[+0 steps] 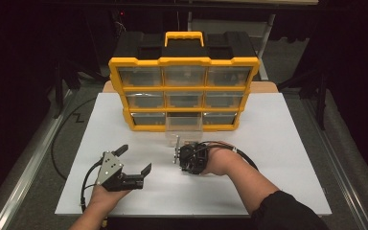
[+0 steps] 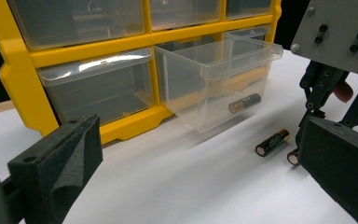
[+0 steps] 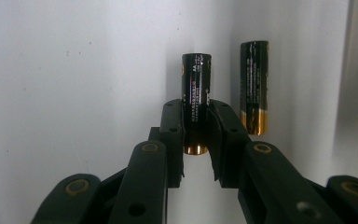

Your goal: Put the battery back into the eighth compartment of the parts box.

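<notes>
Battery (image 3: 196, 93) clamped between the closed pads of the right gripper (image 3: 196, 135): a black cylinder with fine print and a copper-gold end band, lying on the white table (image 1: 278, 158) just in front of the pulled-out clear drawer (image 2: 214, 79) of the yellow organiser (image 1: 183, 61). Second battery (image 3: 254, 86), same colours, lies just beside it, nearer the drawer; a third (image 2: 244, 102) rests inside the drawer. Left gripper (image 1: 134, 160) stands wide open, well apart from the drawer, holding nothing.
</notes>
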Action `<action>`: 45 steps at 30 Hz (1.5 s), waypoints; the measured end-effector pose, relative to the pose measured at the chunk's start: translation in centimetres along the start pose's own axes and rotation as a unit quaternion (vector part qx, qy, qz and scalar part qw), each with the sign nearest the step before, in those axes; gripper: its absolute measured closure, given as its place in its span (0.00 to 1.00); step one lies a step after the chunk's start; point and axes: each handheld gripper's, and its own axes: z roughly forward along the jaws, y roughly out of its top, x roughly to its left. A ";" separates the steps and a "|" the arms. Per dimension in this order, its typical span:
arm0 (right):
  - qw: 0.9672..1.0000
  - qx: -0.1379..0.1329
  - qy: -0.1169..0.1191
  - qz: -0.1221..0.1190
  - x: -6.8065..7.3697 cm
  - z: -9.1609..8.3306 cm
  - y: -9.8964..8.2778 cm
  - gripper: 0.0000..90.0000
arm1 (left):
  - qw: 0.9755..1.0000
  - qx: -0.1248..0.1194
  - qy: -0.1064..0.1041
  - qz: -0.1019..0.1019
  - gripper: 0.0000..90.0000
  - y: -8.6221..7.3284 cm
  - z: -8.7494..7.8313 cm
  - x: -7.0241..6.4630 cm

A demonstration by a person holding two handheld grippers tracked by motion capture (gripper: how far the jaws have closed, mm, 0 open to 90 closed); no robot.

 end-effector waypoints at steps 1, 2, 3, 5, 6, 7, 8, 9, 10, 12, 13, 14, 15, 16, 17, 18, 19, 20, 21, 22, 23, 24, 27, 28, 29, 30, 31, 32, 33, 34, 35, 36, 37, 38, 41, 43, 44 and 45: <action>1.000 0.003 0.000 0.003 0.0 -0.1 -0.1 0.87 | 1.000 0.001 0.000 0.001 0.01 0.0 0.0 0.0; 1.000 0.002 0.001 0.004 0.0 -0.2 -0.2 0.87 | 1.000 0.001 0.000 0.000 0.01 0.0 0.0 0.0; 1.000 0.002 -0.002 0.002 0.0 -0.2 -0.2 0.87 | 1.000 0.001 0.000 0.000 0.01 0.0 0.0 0.0; 1.000 0.002 -0.001 0.005 0.0 -0.4 -0.4 0.87 | 1.000 0.001 0.000 0.001 0.01 0.0 0.0 0.0; 1.000 0.003 -0.001 0.006 0.0 -0.4 -0.4 0.87 | 1.000 0.002 0.000 0.001 0.01 0.0 0.0 0.0; 1.000 0.005 -0.004 0.003 0.0 -0.5 -0.5 0.87 | 1.000 0.002 0.000 0.001 0.01 0.0 0.0 0.0; 1.000 0.005 -0.002 0.007 0.0 -0.5 -0.6 0.87 | 1.000 0.002 0.000 0.001 0.01 0.0 0.0 0.0; 1.000 0.005 -0.002 0.006 0.0 -0.6 -0.7 0.87 | 1.000 0.002 0.000 0.001 0.01 0.0 0.0 0.0; 1.000 0.007 -0.003 0.009 0.0 -0.6 -0.8 0.87 | 1.000 0.002 0.000 0.000 0.01 0.0 0.0 0.0; 1.000 0.008 -0.003 0.010 -0.1 -0.8 -0.9 0.87 | 1.000 0.002 0.000 0.000 0.01 0.0 0.0 0.0; 1.000 0.007 -0.002 0.011 -0.1 -0.8 -1.0 0.87 | 1.000 0.002 0.000 0.000 0.01 0.0 0.0 0.0; 1.000 0.009 -0.002 0.011 -0.2 -0.9 -1.1 0.87 | 1.000 0.002 0.000 0.000 0.01 0.0 0.0 0.0; 1.000 0.006 -0.001 0.016 -0.1 -0.9 -1.1 0.87 | 1.000 0.002 0.000 0.000 0.01 0.0 0.0 0.0; 1.000 0.009 -0.001 0.014 -0.2 -1.0 -1.2 0.87 | 1.000 0.001 0.000 0.000 0.01 0.0 0.0 0.0; 1.000 0.009 0.000 0.016 -0.2 -1.1 -1.3 0.87 | 1.000 0.001 0.000 0.001 0.01 0.0 0.0 0.1; 1.000 0.011 0.000 0.018 -0.2 -1.1 -1.3 0.87 | 1.000 0.002 0.000 0.000 0.01 0.0 0.0 0.1; 1.000 0.012 0.003 0.020 -0.2 -1.2 -1.4 0.87 | 1.000 0.001 0.001 0.000 0.01 0.0 0.0 0.1; 1.000 0.011 0.004 0.020 -0.2 -1.2 -1.5 0.87 | 1.000 0.002 0.001 0.000 0.01 0.0 0.0 0.1; 1.000 0.012 0.005 0.025 -0.2 -1.2 -1.6 0.87 | 1.000 0.001 0.001 0.000 0.01 0.0 0.0 0.1; 1.000 0.015 0.002 0.022 -0.2 -1.3 -1.6 0.87 | 1.000 0.001 0.001 0.000 0.01 0.0 0.0 0.1; 1.000 0.014 0.002 0.021 -0.2 -1.3 -1.7 0.87 | 1.000 0.002 0.001 0.000 0.01 0.0 0.0 0.1; 1.000 0.013 0.004 0.023 -0.3 -1.4 -1.8 0.87 | 1.000 0.002 0.001 0.000 0.01 0.0 0.0 0.1; 1.000 0.013 0.004 0.026 -0.3 -1.5 -2.1 0.87 | 1.000 0.002 0.001 -0.001 0.01 0.0 -0.1 0.1; 1.000 0.018 0.001 0.023 -0.4 -1.6 -2.1 0.87 | 1.000 0.001 0.002 -0.001 0.01 0.0 0.0 0.1; 1.000 0.017 0.003 0.026 -0.4 -1.6 -2.2 0.87 | 1.000 0.002 0.002 -0.001 0.01 0.0 0.0 0.1; 1.000 0.015 0.004 0.026 -0.4 -1.7 -2.3 0.87 | 1.000 0.002 0.001 -0.001 0.01 0.0 0.0 0.1; 1.000 0.016 0.003 0.026 -0.4 -1.7 -2.4 0.87 | 1.000 0.003 0.001 -0.001 0.01 0.0 0.0 0.1; 1.000 0.017 0.002 0.026 -0.5 -1.7 -2.4 0.87 | 1.000 0.002 0.002 -0.001 0.01 0.0 0.0 0.1; 0.999 0.015 0.003 0.029 -0.4 -1.7 -2.5 0.87 | 1.000 0.002 0.002 -0.001 0.01 0.0 0.0 0.1; 0.999 0.017 0.003 0.027 -0.5 -1.8 -2.6 0.87 | 1.000 0.003 0.002 -0.001 0.01 0.0 0.0 0.1; 0.999 0.018 0.003 0.028 -0.5 -1.9 -2.7 0.87 | 1.000 0.003 0.002 -0.001 0.01 0.0 0.0 0.1; 0.999 0.018 0.002 0.030 -0.5 -2.0 -2.7 0.87 | 1.000 0.003 0.002 -0.001 0.01 0.0 0.0 0.1; 0.999 0.015 0.002 0.028 -0.5 -2.0 -2.8 0.87 | 1.000 0.003 0.002 -0.001 0.01 0.0 0.0 0.1; 0.999 0.019 0.005 0.029 -0.5 -2.1 -2.8 0.87 | 1.000 0.003 0.002 -0.001 0.01 0.0 0.0 0.1; 0.999 0.018 0.003 0.029 -0.4 -2.4 -2.8 0.87 | 1.000 0.004 0.003 -0.001 0.01 -0.1 0.0 0.1; 0.999 0.017 0.002 0.027 -0.4 -2.6 -2.7 0.87 | 1.000 0.004 0.003 -0.001 0.01 -0.1 0.0 0.1; 1.000 0.018 0.001 0.025 -0.4 -2.7 -2.7 0.87 | 1.000 0.005 0.003 -0.001 0.01 -0.1 0.0 0.1; 1.000 0.015 0.001 0.027 -0.4 -2.8 -2.7 0.87 | 1.000 0.004 0.004 -0.001 0.01 -0.1 0.0 0.1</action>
